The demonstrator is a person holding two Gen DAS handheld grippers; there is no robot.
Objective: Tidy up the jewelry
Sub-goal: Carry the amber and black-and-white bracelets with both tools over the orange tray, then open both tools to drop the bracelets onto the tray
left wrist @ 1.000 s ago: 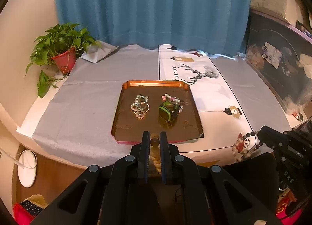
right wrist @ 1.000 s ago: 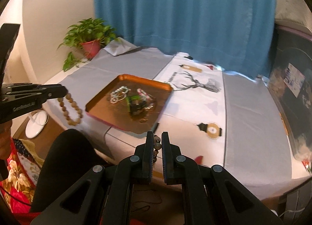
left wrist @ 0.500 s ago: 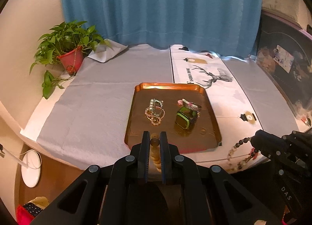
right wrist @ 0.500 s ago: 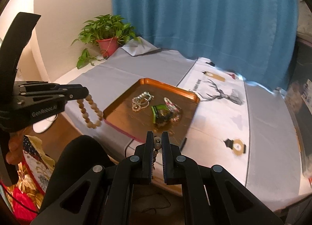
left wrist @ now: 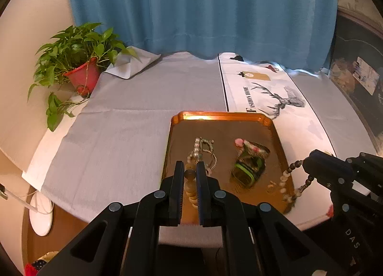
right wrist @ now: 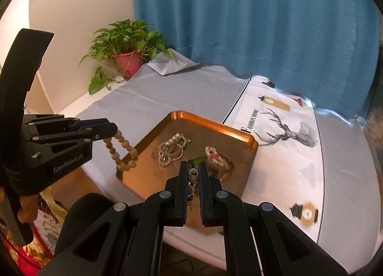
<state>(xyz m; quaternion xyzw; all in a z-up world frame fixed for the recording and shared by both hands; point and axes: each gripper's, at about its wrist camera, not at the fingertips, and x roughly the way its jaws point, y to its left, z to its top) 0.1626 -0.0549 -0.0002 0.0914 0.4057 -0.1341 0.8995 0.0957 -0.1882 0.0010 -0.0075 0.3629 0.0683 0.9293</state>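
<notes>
Both hands have travelled toward the copper tray [left wrist: 278, 156] since the earlier frames, so it now fills far more of each view, and the 2 strands hang at its near edge rather than short of the tabletop [left wrist: 115, 137].

Left gripper [left wrist: 190, 173] has its fingers pinched on a strand of tan wooden beads [left wrist: 191, 192], which drops straight down from the tips. Right gripper [right wrist: 192, 175] has its fingers pinched on a thinner strand of dark and pale beads [right wrist: 193, 177], also hanging below the tips. Neither strand looks to have landed yet.

What the coming move probably turns on is where bare tray floor lies from each set of fingers. Ahead of the left fingers sits a tangle of pearl and chain pieces [left wrist: 202, 154], nearly in line with them; ahead of the right fingers sits a green and pink heap [right wrist: 215, 158]. Open copper shows at the near corners, below each hanging loop. Each strand's long axis is vertical, so lowering should coil it on itself unless the hand is drawn sideways.

Side views help here. From the right wrist, the tan loop [right wrist: 122, 151] shows whole, its lowest beads level with the tray's near left rim. From the left wrist, the right gripper [left wrist: 308, 166] shows its dark strand [left wrist: 290, 185] drooping onto the right rim, possibly touching. Each own-wrist view hides most of its own loop.
</notes>
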